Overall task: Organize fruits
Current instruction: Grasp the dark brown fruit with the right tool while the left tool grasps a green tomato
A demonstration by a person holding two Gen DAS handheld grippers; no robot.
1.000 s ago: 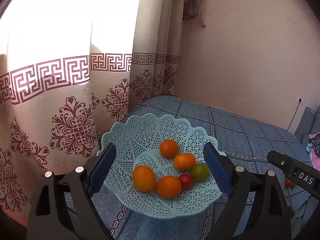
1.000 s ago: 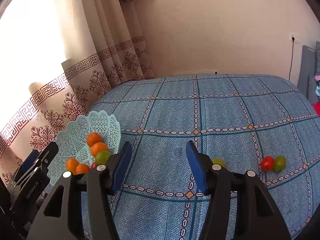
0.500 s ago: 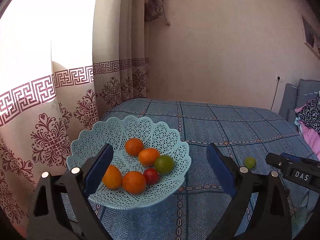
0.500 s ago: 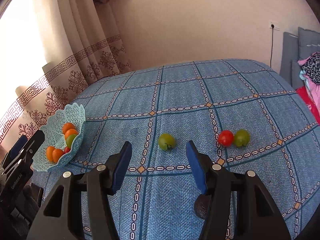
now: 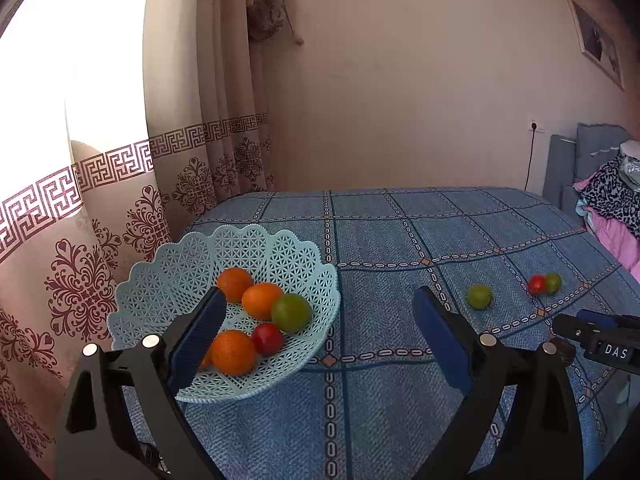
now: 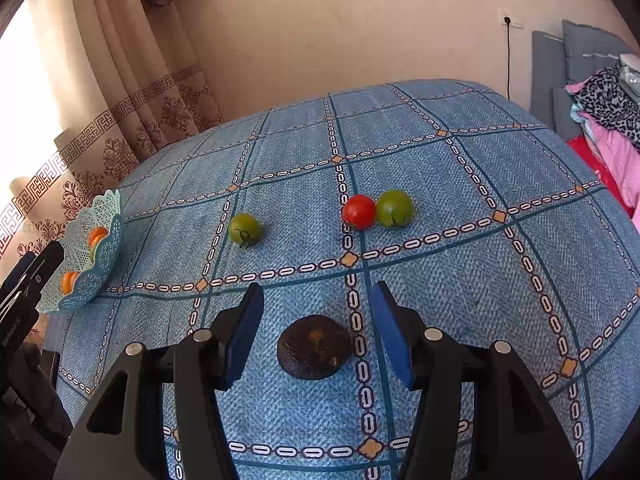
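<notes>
Right tongs gape wide around a dark wrinkled round fruit, not touching it. Left tongs hang wide open and empty beside the pale-blue lattice plastic basket.

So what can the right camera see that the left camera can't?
Only the right wrist view shows the dark brown fruit lying between the open right gripper fingers. Only the left wrist view shows the inside of the basket, holding oranges, a green fruit and a red tomato. Both show the lone green tomato, the red and green pair, and the blue cloth.
</notes>
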